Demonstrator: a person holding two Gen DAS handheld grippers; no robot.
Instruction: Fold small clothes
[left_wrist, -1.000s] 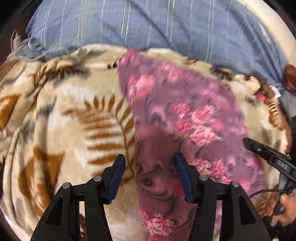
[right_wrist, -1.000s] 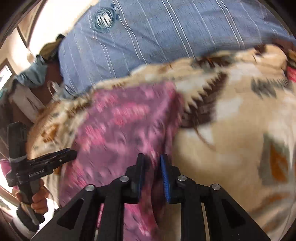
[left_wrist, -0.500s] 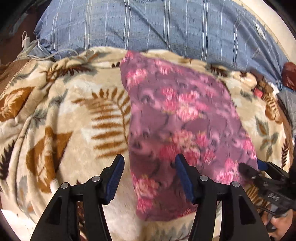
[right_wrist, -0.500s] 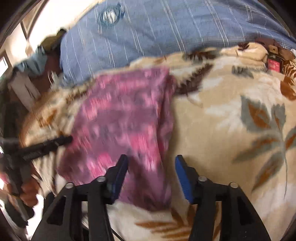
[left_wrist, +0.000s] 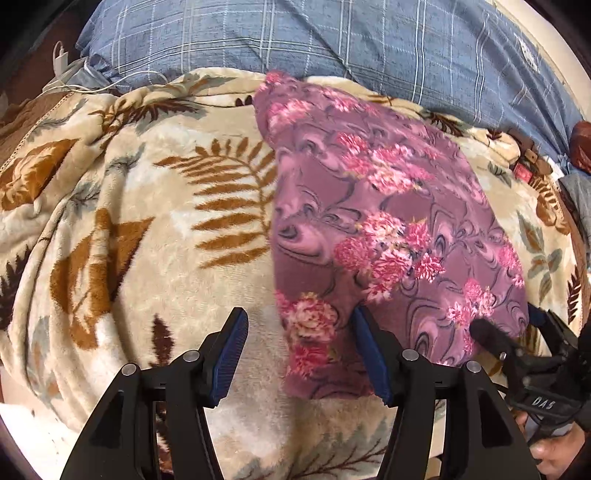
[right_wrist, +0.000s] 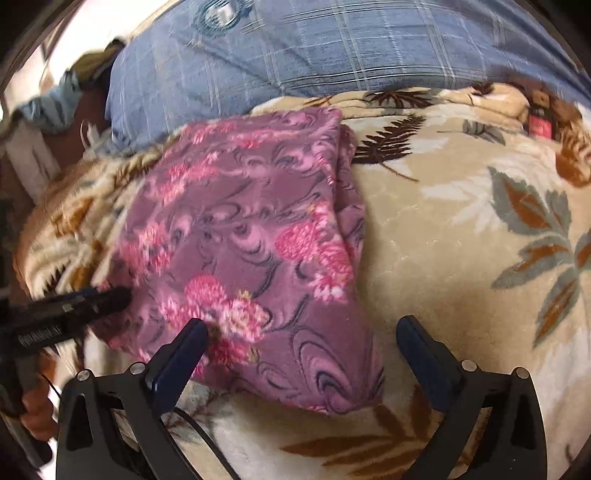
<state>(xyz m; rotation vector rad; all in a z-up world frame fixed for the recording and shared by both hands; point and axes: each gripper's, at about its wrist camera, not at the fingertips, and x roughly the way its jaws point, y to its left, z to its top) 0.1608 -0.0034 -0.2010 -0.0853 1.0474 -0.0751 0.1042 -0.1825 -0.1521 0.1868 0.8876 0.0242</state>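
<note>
A purple garment with pink flowers (left_wrist: 388, 229) lies folded lengthwise in a long strip on a beige leaf-print blanket (left_wrist: 147, 229). It also shows in the right wrist view (right_wrist: 251, 236). My left gripper (left_wrist: 301, 350) is open and empty, straddling the near left corner of the garment. My right gripper (right_wrist: 303, 354) is open and empty over the near right corner. Each gripper appears in the other's view, the right one (left_wrist: 517, 332) at the garment's right edge and the left one (right_wrist: 88, 302) at its left edge.
A blue plaid pillow (left_wrist: 314, 40) lies along the far edge of the blanket. A white charger and cable (left_wrist: 61, 59) sit at the far left. A red label (right_wrist: 539, 125) marks the blanket's far right edge. Bare blanket stretches left and right of the garment.
My right gripper was shut on the garment's edge and has opened, letting it go. Both grippers have drawn back toward the near end, and the garment now lies flat.
</note>
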